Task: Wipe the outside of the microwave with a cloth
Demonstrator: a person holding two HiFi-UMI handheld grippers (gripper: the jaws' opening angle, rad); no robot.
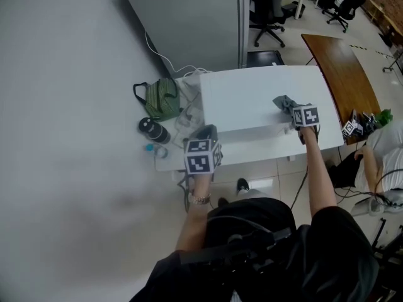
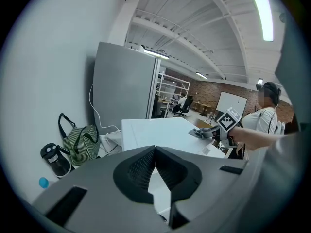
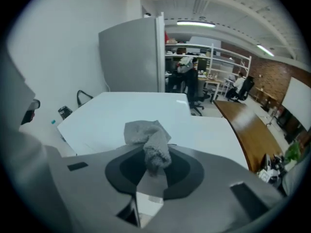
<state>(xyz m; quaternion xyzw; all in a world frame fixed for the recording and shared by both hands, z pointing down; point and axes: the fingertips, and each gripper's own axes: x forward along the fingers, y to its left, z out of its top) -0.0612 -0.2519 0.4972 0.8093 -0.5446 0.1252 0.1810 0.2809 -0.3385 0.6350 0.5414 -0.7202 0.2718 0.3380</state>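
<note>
The white microwave (image 1: 252,99) stands on a white table (image 1: 173,162), and I look down on its flat top. A grey cloth (image 1: 284,103) lies on the right part of that top, with my right gripper (image 1: 295,112) shut on it. In the right gripper view the cloth (image 3: 148,140) bunches up between the jaws of the right gripper (image 3: 154,166), over the microwave top (image 3: 121,113). My left gripper (image 1: 206,133) hovers at the microwave's front left corner. Its jaws meet with nothing between them in the left gripper view, where the left gripper (image 2: 155,149) faces the microwave (image 2: 155,132) and the cloth (image 2: 199,133) beyond.
Left of the microwave sit a green striped bag (image 1: 161,97), a black bottle (image 1: 153,130), a small blue cap (image 1: 148,147) and white cables (image 1: 182,74). A grey partition (image 1: 189,17) rises behind. A brown wooden table (image 1: 343,74) and a seated person (image 1: 378,162) are at the right.
</note>
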